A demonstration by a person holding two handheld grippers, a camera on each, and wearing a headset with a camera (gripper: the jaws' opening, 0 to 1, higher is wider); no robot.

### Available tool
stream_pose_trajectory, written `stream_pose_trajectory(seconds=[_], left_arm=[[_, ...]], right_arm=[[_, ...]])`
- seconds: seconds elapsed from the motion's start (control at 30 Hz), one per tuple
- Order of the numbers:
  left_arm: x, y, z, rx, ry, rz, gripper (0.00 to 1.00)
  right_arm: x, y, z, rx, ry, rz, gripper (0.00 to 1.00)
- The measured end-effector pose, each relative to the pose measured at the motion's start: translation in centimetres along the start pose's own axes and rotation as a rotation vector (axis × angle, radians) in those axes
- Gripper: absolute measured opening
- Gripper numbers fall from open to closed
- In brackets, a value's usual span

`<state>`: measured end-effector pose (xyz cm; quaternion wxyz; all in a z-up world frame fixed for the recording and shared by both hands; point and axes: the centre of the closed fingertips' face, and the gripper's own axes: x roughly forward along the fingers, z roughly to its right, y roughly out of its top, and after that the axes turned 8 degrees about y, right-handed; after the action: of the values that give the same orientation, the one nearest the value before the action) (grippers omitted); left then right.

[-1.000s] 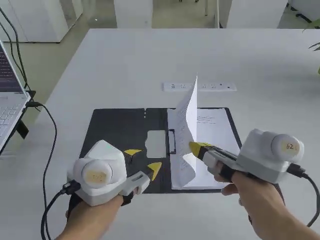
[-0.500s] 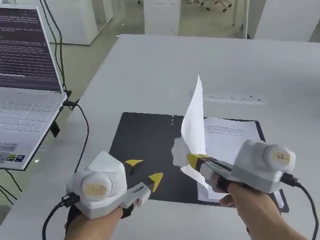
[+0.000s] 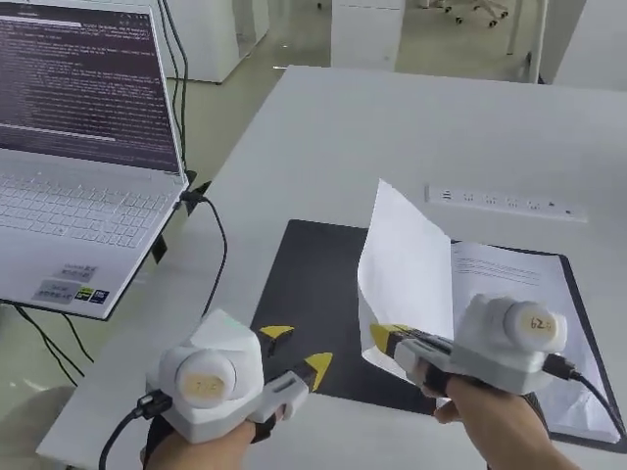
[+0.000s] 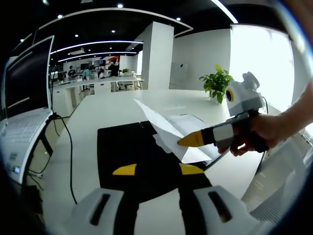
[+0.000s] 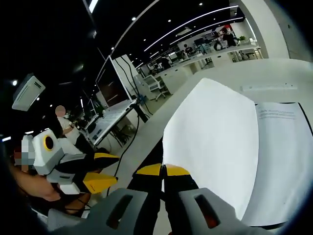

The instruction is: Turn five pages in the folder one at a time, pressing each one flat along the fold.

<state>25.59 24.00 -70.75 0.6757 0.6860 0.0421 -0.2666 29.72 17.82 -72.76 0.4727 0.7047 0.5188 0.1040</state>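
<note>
A white tabletop (image 3: 392, 127) carries a black folder (image 3: 313, 284), which lies open and flat near the front edge. Printed sheets rest on its right half, and one page (image 3: 407, 264) stands lifted. Behind the folder, a white socket strip (image 3: 505, 204) sits flush in the surface. A laptop (image 3: 78, 196) stands open beside the left edge, its black cable (image 3: 217, 257) trailing down there.
</note>
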Motion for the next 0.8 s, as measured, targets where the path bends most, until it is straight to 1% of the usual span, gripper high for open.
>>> stream_pose_trajectory(seconds=[0.07,0.17,0.27,0.47,0.63,0.7,0.8], left_arm=[[-0.1,-0.2,-0.2,-0.006,0.006,-0.001,0.30],[0.0,-0.5,-0.3,-0.010,0.009,-0.004,0.30],[0.0,-0.7,-0.3,-0.015,0.010,-0.007,0.29],[0.6,-1.4,-0.6,-0.018,0.012,-0.020,0.29],[0.9,-1.6,-0.6,-0.024,0.014,-0.025,0.29],[1.0,-1.8,-0.7,-0.024,0.016,-0.027,0.29],[1.0,-2.0,-0.9,-0.029,0.020,-0.032,0.29]], right_arm=[[0.7,-0.4,-0.1,-0.003,0.005,-0.014,0.00],[1.6,-1.4,-0.1,-0.013,0.008,-0.049,0.00],[2.3,-2.3,0.1,-0.021,0.003,-0.079,0.00],[3.2,-3.4,0.8,-0.017,-0.004,-0.109,0.00],[4.0,-4.5,1.6,-0.012,-0.012,-0.144,0.00],[4.2,-4.8,1.6,-0.011,-0.010,-0.150,0.00],[4.8,-5.6,1.7,-0.009,-0.011,-0.169,0.00]])
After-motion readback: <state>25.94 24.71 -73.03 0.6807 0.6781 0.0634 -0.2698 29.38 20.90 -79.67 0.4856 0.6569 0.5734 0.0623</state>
